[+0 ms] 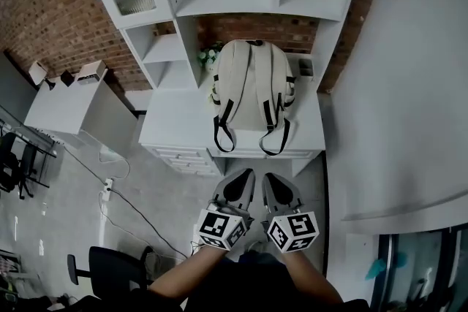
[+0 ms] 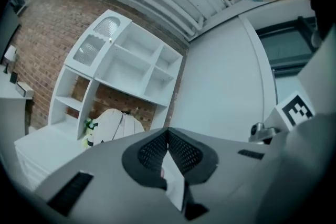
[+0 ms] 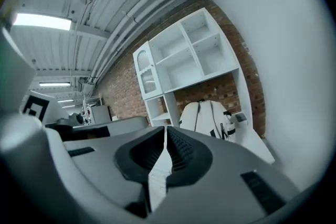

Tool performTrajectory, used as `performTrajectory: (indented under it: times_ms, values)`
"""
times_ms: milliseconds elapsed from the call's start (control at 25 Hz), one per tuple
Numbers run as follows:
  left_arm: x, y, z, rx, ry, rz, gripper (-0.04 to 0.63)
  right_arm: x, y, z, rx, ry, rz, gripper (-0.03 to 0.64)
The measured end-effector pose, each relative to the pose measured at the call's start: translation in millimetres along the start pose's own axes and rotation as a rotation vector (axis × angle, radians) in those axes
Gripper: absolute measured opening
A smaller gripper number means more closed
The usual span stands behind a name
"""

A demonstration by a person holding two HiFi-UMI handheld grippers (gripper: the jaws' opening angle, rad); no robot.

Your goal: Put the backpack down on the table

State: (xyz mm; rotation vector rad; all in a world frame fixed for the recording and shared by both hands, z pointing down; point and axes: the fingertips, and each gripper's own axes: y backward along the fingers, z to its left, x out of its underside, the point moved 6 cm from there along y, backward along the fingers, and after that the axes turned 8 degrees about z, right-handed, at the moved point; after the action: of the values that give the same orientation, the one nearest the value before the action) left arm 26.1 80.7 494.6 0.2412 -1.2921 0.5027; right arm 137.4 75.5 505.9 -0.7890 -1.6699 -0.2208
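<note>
approach: grey floor (image 1: 168,201) before white desk (image 1: 167,126) lies open | desktop: cream fabric backpack (image 1: 252,88) fills centre, black straps (image 1: 222,129) over front edge; bare strip on its left | above: white shelf unit (image 1: 227,7) overhangs | right: white wall (image 1: 395,84) close | back-left: green plant (image 1: 208,55) beside backpack

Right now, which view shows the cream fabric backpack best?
The head view: the whole cream fabric backpack shows on the white desk. Left gripper view catches only its top; right gripper view shows it small, bottom cut off.

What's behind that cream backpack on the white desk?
Red brick wall above it, and a small green plant peeking out at its left. The backpack covers the rest of the plant and the desk behind.
</note>
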Motion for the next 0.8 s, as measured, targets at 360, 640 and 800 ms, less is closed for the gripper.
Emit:
performTrajectory:
  times_ms: [360,640,800]
  values:
    - [39,58,-15,-0.108,-0.065,0.056,0.017,35,35,41,0.109,0.137,-0.006,0.026]
    - [45,72,-33,-0.125,-0.088,0.014,0.017,37,56,51,0.099,0.228,-0.019,0.021]
    - [53,81,-44,-0.148,-0.11,0.006,0.017,49,65,57,0.096,0.248,-0.015,0.021]
